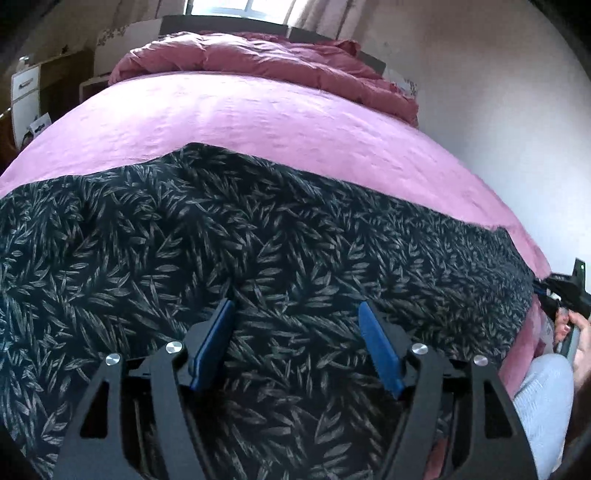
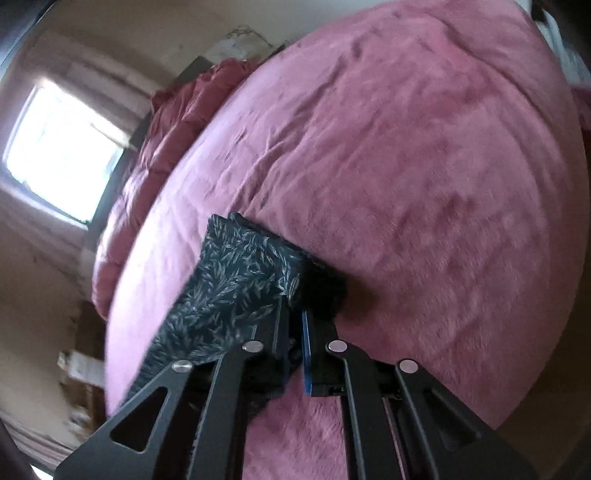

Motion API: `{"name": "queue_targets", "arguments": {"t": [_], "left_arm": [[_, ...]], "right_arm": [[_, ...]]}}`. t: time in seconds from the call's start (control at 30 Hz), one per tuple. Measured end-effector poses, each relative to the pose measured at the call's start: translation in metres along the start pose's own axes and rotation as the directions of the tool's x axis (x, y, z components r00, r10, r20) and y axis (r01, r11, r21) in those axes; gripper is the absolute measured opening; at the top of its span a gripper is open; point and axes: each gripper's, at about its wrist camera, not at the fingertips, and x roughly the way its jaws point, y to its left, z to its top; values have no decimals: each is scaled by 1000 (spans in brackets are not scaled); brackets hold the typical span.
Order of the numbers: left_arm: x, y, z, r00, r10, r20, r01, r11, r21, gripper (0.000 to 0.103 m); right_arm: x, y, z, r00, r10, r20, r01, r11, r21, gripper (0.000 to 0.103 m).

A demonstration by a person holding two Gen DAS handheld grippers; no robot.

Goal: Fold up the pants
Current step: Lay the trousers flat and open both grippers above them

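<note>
Dark pants (image 1: 229,236) with a grey leaf print lie spread across the pink bed cover (image 1: 229,114). My left gripper (image 1: 295,306) hovers over the middle of the cloth, open, its blue pads (image 1: 214,343) wide apart with nothing pinched between them. In the right wrist view one end of the pants (image 2: 240,269) runs up to my right gripper (image 2: 295,306), which is shut on the cloth's edge against the cover (image 2: 424,184). The right gripper's body (image 1: 569,288) and the hand holding it show at the right edge of the left wrist view.
A bunched reddish duvet (image 1: 258,62) lies at the head of the bed, below a bright window (image 1: 240,5). A white wall (image 1: 498,129) runs along the bed's right side. A cabinet with drawers (image 1: 26,92) stands to the left. A light trouser leg (image 1: 543,398) shows at the lower right.
</note>
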Motion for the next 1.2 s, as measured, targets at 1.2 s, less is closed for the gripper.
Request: {"name": "queue_targets", "arguments": {"t": [1.2], "left_arm": [[15, 62, 75, 986, 153, 62, -153, 988, -16, 74]], "right_arm": [[64, 235, -133, 980, -26, -199, -101, 794, -600, 20]]}}
